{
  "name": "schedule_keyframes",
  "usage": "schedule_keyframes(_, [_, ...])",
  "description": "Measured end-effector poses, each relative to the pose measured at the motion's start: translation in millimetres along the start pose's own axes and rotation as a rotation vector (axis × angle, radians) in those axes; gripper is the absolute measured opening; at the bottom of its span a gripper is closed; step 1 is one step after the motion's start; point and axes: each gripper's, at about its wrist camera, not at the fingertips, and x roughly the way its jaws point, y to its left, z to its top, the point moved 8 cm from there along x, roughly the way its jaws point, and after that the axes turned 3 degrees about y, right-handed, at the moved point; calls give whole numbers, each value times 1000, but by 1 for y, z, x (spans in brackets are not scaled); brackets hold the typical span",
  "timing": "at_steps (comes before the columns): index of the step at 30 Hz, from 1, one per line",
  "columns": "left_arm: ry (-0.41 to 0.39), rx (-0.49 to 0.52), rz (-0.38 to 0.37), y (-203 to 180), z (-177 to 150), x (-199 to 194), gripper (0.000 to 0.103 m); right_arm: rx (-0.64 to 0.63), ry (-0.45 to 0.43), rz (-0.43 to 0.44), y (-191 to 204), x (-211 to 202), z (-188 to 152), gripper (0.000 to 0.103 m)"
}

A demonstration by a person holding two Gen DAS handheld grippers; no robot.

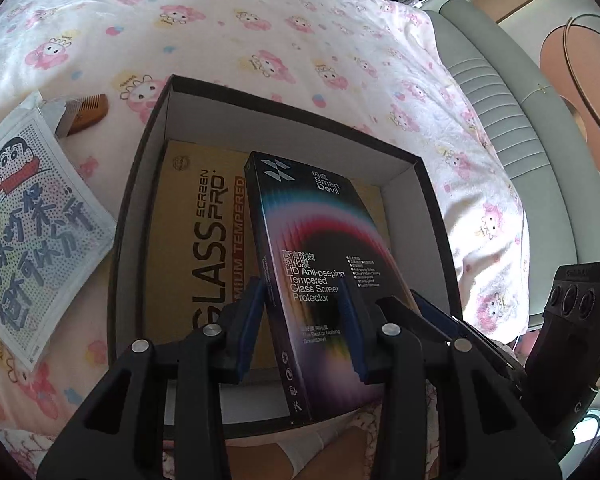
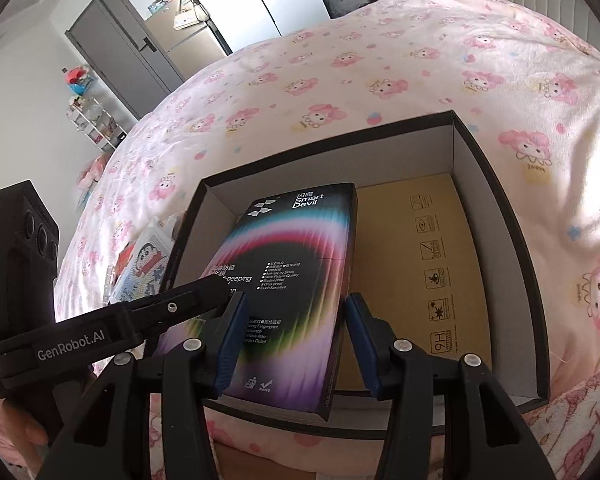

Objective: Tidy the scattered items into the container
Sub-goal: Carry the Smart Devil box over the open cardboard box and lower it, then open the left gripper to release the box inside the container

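Note:
A black Smart Devil screen protector box hangs tilted over the open black container, partly inside its walls. My left gripper is shut on the box's near end, one blue pad on its printed face and the other at its left edge. In the right wrist view my right gripper grips the same box from the other side. The left gripper's finger reaches in from the left. A flat yellow Glass Screen Pro box lies on the bottom of the container.
The container rests on a bed with a pink cartoon-print cover. A cartoon bead picture and a wooden comb lie left of it. A grey padded headboard runs along the right. A door and shelf stand beyond the bed.

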Motion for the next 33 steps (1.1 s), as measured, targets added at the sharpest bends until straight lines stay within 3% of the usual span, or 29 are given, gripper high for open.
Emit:
schedule_keyframes(15, [88, -38, 103, 24, -14, 37, 38, 42, 114, 31, -18, 45, -18, 45])
schedule_keyframes(21, [85, 21, 158, 21, -18, 39, 36, 70, 112, 60, -22, 42, -15, 45])
schedule_keyframes(25, [38, 97, 225, 16, -14, 36, 36, 16, 23, -126, -33, 22, -1, 45])
schedule_keyframes(27, [28, 112, 236, 18, -15, 39, 36, -10, 29, -187, -36, 22, 0, 45])
schedule_keyframes(33, [-35, 109, 170, 27, -14, 25, 36, 7, 121, -203, -39, 41, -11, 45])
